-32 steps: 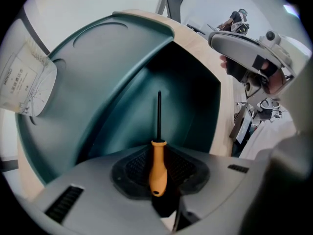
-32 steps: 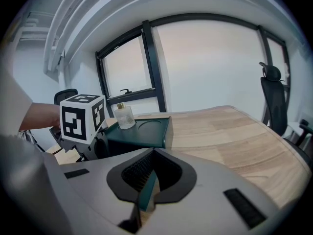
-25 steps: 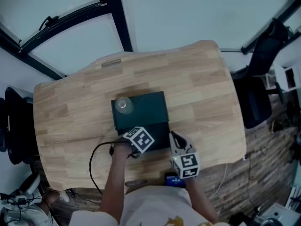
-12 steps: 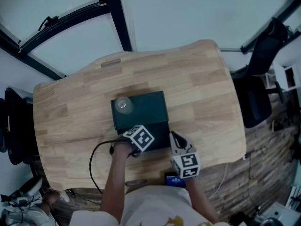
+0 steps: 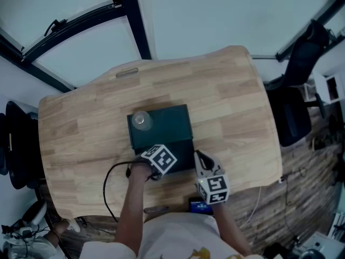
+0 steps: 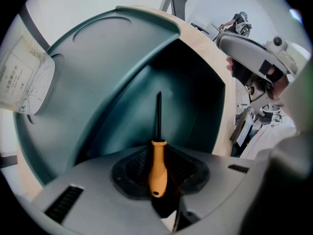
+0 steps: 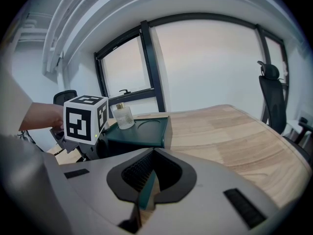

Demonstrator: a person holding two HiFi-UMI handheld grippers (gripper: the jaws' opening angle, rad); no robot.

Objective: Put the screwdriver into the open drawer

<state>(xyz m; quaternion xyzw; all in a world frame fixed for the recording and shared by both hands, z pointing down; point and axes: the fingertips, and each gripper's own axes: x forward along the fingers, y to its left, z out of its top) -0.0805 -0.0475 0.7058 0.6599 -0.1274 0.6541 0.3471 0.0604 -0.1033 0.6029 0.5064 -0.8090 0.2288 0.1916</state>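
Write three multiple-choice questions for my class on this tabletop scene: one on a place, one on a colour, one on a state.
1. Where does the small glass bottle stand?
A. On top of the green cabinet
B. On the floor
C. On the bare table top

2. What colour is the handle of the screwdriver?
A. Blue
B. Orange
C. Black

3. What is the state of the left gripper?
A. Open and empty
B. Shut on the bottle
C. Shut on the screwdriver

Key: 1 A, the head view shows the bottle on the cabinet's top, at a far corner. 2 B, the left gripper view shows an orange handle with a dark shaft. 3 C, the handle sits clamped between the jaws, with the shaft pointing into the drawer.
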